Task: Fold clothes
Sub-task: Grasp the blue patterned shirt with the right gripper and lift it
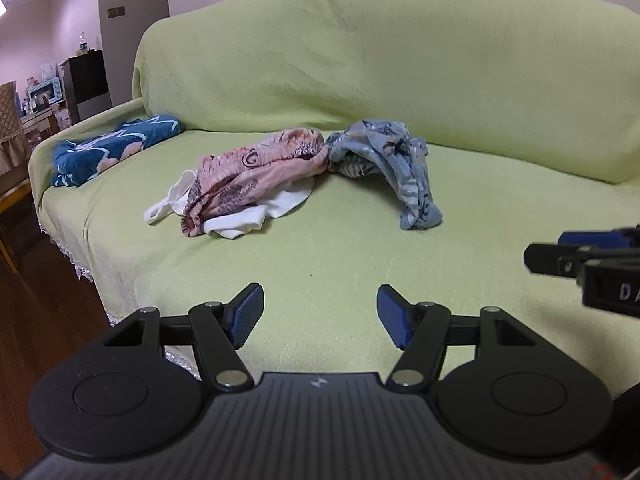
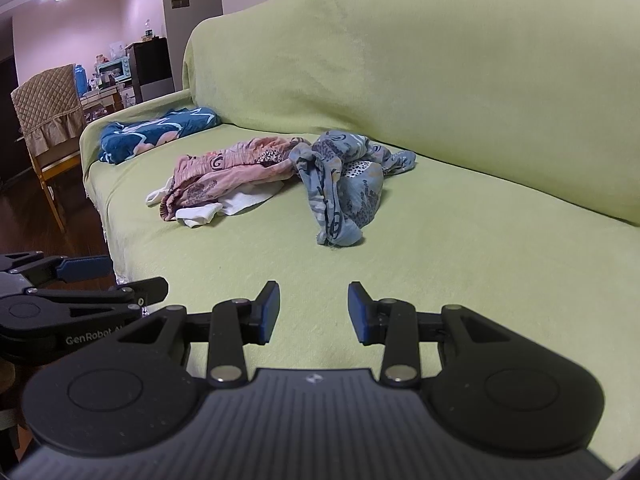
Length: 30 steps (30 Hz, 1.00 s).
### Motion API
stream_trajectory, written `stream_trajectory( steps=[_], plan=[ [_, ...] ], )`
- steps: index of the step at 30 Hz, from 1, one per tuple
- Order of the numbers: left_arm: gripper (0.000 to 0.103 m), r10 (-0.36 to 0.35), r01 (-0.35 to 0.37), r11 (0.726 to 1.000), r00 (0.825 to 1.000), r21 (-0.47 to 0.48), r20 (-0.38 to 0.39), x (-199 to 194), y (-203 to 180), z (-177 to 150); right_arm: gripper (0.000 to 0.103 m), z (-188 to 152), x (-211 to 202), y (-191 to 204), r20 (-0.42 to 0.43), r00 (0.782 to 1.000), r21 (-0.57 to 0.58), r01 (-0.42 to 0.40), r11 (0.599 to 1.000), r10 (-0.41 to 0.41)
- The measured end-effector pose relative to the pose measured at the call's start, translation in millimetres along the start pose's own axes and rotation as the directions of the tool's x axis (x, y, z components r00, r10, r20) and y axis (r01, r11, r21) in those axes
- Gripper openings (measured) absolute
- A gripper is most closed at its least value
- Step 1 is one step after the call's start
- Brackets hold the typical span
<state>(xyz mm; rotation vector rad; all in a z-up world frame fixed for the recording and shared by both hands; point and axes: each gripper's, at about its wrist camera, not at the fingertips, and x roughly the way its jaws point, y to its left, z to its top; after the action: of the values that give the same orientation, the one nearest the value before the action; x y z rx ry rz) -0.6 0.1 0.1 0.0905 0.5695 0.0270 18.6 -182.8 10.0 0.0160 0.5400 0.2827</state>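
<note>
Your biggest risk here is to grab more than one piece. The pink garment point(image 1: 256, 172) lies on the sofa seat point(image 1: 320, 264), on top of a white garment point(image 1: 236, 216), and its far end touches the blue-grey garment point(image 1: 392, 168). If you pinch where they overlap, two cloths will probably rise together and the fold will be spoiled. The blue-grey garment is also twisted in a bundle, so a hidden layer may come up with the edge you choose. A dark blue patterned cloth point(image 1: 112, 148) rests at the sofa's left armrest end, well apart from the pile.

Your left gripper point(image 1: 320, 316) hovers over the front part of the sofa seat, pointing toward the pile, its fingers spread wide and holding nothing. Your right gripper point(image 2: 313, 312) hangs beside it at a similar height, level, with its fingers also apart and empty. Both are well short of the clothes, so in my judgement no garment is taken yet.
</note>
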Motion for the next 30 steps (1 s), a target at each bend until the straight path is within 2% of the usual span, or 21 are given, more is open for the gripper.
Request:
stream_trajectory(
  steps=[4, 8, 10, 12, 13, 19, 21, 24, 26, 27, 28, 30],
  plan=[
    [0.065, -0.007, 0.007, 1.0, 1.0, -0.021, 0.013, -3, 1, -4, 0.033, 9, 11, 0, 0.001, 1.0, -0.034, 0.007, 0.999, -0.007],
    [0.065, -0.026, 0.026, 0.998, 1.0, -0.052, 0.005, 13, 9, 1, 0.033, 19, 25, -3, 0.017, 1.0, -0.081, 0.011, 0.997, -0.009],
    [0.064, -0.037, 0.039, 0.999, 0.997, -0.021, 0.07, 24, 13, 7, 0.033, 30, 34, 0, 0.041, 0.999, -0.135, 0.023, 0.991, -0.018],
    [0.064, -0.034, 0.027, 0.998, 0.988, 0.049, 0.151, 28, 10, 9, 0.033, 39, 54, 1, 0.044, 0.999, -0.171, 0.027, 0.985, -0.019],
    [0.064, -0.027, 0.014, 0.996, 0.987, 0.082, 0.159, 33, 8, 11, 0.033, 43, 65, 2, 0.043, 0.999, -0.187, 0.026, 0.982, -0.018],
    [0.064, -0.049, 0.045, 0.996, 0.997, 0.078, 0.053, 79, 15, 21, 0.037, 61, 134, 14, 0.032, 0.999, -0.308, 0.024, 0.951, -0.015],
    [0.064, -0.057, 0.055, 0.995, 0.998, 0.081, 0.031, 93, 15, 20, 0.041, 63, 155, 18, 0.026, 0.999, -0.331, 0.031, 0.943, -0.024],
    [0.064, -0.082, 0.081, 0.992, 0.997, 0.093, 0.011, 112, 14, 18, 0.04, 67, 191, 18, -0.004, 1.0, -0.339, 0.028, 0.94, -0.031],
    [0.064, -0.099, 0.098, 0.989, 0.995, 0.112, 0.007, 121, 12, 21, 0.032, 69, 209, 15, -0.029, 0.999, -0.332, 0.021, 0.943, -0.033],
    [0.064, -0.103, 0.101, 0.987, 0.995, 0.123, 0.008, 124, 10, 21, 0.012, 70, 213, 12, -0.036, 0.999, -0.328, 0.023, 0.945, -0.037],
    [0.064, -0.105, 0.103, 0.986, 0.994, 0.134, 0.009, 126, 7, 23, 0.004, 71, 214, 10, -0.036, 0.999, -0.326, 0.022, 0.945, -0.036],
    [0.064, -0.116, 0.112, 0.982, 0.993, 0.154, 0.016, 127, 2, 27, 0.004, 74, 205, 1, -0.012, 1.0, -0.328, 0.023, 0.944, -0.028]
  ],
)
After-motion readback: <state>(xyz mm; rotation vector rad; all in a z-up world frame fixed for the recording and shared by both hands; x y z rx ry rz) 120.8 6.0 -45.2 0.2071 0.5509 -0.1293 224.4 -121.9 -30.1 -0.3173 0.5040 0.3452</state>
